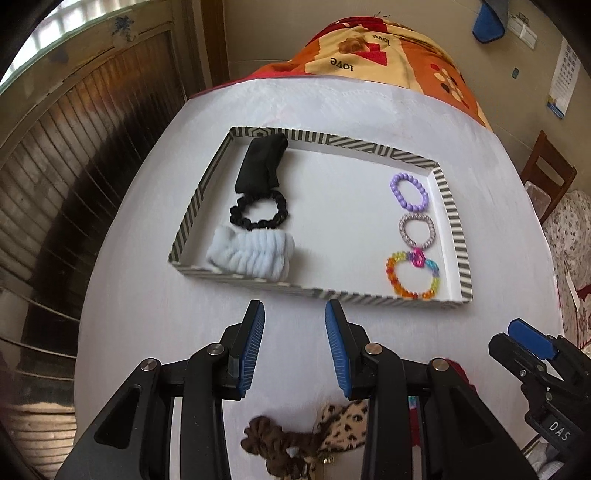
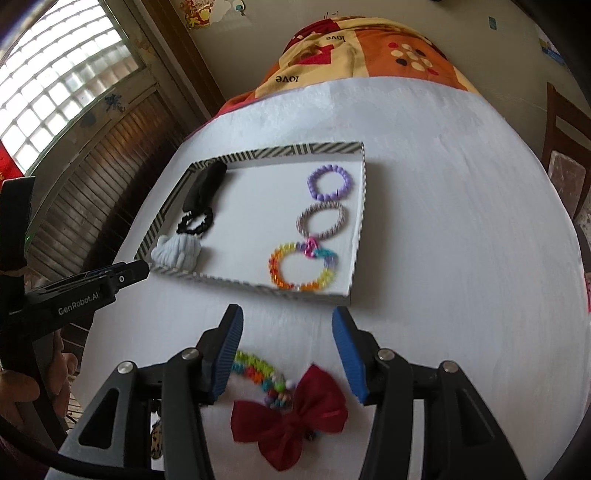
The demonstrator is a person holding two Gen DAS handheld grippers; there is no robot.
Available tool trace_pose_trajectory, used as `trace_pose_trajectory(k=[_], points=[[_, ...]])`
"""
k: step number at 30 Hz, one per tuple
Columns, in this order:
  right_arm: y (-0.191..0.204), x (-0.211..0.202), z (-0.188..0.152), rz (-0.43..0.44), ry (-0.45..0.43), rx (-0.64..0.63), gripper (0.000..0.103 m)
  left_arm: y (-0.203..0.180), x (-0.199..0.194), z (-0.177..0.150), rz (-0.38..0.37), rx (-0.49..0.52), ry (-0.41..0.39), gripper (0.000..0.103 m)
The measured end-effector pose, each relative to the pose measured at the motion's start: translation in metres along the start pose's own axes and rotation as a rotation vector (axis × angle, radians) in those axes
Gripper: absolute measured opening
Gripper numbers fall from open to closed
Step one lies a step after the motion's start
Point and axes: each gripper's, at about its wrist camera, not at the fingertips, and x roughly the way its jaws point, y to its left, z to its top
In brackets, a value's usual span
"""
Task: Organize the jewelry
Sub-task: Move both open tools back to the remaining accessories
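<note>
my left claw (image 1: 294,314) and right claw (image 2: 287,319) both gape apart, gripping nothing, just short of the striped tray (image 1: 452,218); a red bow (image 2: 291,424) lies under my right.

We are looking at a white cloth-covered table surface (image 1: 369,122), lying under an orange, red and cream patterned blanket printed with "love" (image 1: 373,48) at its far end. We are seeing a dark slatted wooden door (image 1: 85,147) standing to the left, with a glass-block window (image 2: 62,85) glowing above it. A brown wooden chair (image 2: 567,147) is standing at the right, and a blue cloth (image 1: 487,26) is hanging on the beige wall (image 1: 532,92).
</note>
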Motion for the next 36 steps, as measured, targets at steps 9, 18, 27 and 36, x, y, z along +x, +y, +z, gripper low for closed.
trace_pose_trajectory(k=[9,18,27,36], points=[[0.006,-0.015,-0.019,-0.007,0.001,-0.024,0.056,-0.006,-0.014,-0.025,0.013,0.012,-0.005,0.024],[0.012,-0.027,-0.033,-0.011,0.004,-0.04,0.058,-0.007,-0.028,-0.041,0.013,0.021,-0.018,0.024],[0.016,-0.039,-0.045,-0.016,-0.009,-0.048,0.059,-0.005,-0.035,-0.052,0.006,0.02,-0.02,0.024],[0.02,-0.045,-0.056,-0.011,-0.004,-0.05,0.06,-0.004,-0.044,-0.063,0.011,0.022,-0.03,0.024]])
